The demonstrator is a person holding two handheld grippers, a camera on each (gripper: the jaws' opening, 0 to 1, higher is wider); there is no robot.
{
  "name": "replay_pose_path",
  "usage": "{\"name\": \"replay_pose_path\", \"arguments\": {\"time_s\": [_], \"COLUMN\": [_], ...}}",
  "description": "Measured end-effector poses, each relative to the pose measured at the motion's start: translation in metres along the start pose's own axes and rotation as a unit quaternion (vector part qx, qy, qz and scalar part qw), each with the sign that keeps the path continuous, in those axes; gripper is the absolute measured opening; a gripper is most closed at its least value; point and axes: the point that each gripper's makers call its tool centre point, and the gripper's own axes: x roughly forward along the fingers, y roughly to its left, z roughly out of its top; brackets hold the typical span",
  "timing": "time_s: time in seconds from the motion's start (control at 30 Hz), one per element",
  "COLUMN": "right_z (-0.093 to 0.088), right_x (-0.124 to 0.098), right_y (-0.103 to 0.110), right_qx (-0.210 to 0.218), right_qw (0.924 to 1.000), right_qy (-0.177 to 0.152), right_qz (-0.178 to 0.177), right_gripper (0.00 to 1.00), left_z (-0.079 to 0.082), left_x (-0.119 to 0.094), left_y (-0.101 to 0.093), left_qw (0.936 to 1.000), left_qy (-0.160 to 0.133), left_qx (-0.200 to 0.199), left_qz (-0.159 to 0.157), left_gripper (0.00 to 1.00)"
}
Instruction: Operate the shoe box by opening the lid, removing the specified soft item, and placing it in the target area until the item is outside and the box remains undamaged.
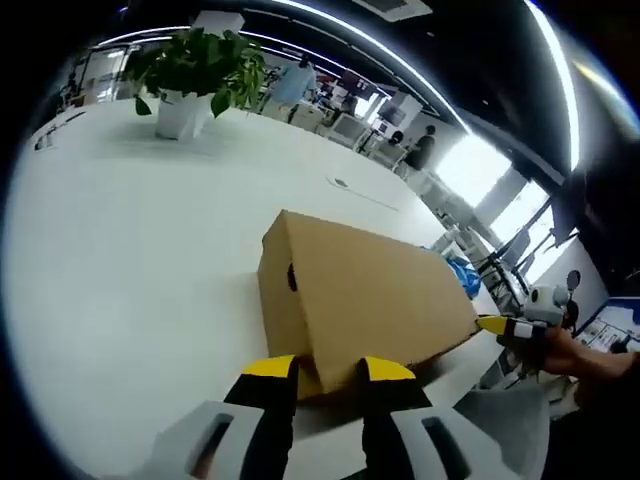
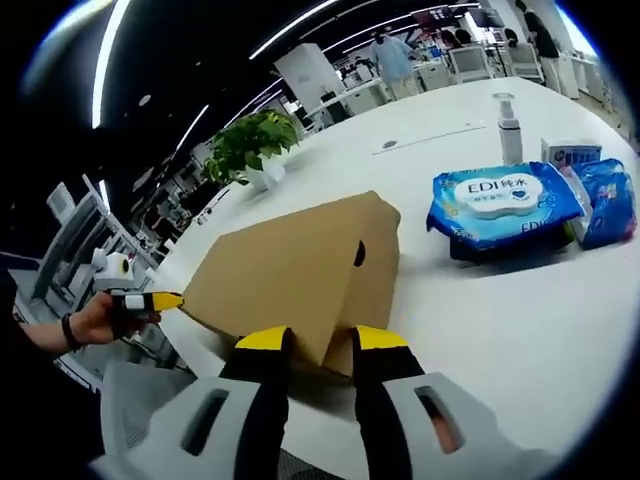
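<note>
A brown cardboard shoe box [image 1: 370, 290] lies on the white table [image 1: 130, 250] with its lid down and a round hole in its end wall. My left gripper [image 1: 328, 368] stands open at the box's near bottom corner, which sits between its yellow-tipped jaws. At the opposite end, my right gripper [image 1: 495, 324] touches the far corner. In the right gripper view the same box [image 2: 290, 270] has a corner between the open jaws of my right gripper [image 2: 322, 340]. There my left gripper [image 2: 165, 298], held by a hand [image 2: 95, 320], meets the box's left corner. The box's contents are hidden.
A potted plant [image 1: 195, 75] stands at the table's far side. Right of the box lie a blue wet-wipe pack [image 2: 505, 200], a second blue pack [image 2: 605, 200], a pump bottle [image 2: 508, 125] and a small carton [image 2: 570, 152]. A grey chair [image 2: 130, 400] is at the table edge.
</note>
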Motion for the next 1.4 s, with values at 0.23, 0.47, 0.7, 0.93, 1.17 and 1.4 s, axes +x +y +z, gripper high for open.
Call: {"name": "replay_pose_path", "arguments": {"time_s": [0.23,0.47,0.7,0.93,1.17,1.4], "right_z": [0.017,0.043,0.074,0.089,0.089,0.089], "right_x": [0.013,0.031,0.045,0.051,0.051,0.050], "right_y": [-0.007,-0.023,-0.047,-0.059,-0.060,-0.060], "right_qx": [-0.017,-0.021,-0.031,-0.033,-0.035,-0.032], "right_qw": [0.9997,0.9993,0.9978,0.9971,0.9971,0.9971], "right_qy": [-0.005,-0.009,-0.014,-0.015,-0.017,-0.018], "right_qz": [-0.016,-0.031,-0.057,-0.066,-0.066,-0.067], "right_gripper": [0.21,0.21,0.20,0.20,0.20,0.20], "left_z": [0.013,0.044,0.071,0.083,0.082,0.082], "left_x": [0.011,0.039,0.067,0.082,0.081,0.081], "left_y": [0.003,0.005,0.004,0.001,0.001,0.002], "left_qw": [1.0000,0.9999,0.9998,0.9998,0.9998,0.9998], "left_qy": [0.002,0.002,-0.007,-0.011,-0.012,-0.011], "left_qx": [0.003,0.007,0.009,0.005,0.003,0.003], "left_qz": [0.004,0.012,0.014,0.015,0.015,0.016], "left_gripper": [0.25,0.25,0.25,0.25,0.25,0.25]}}
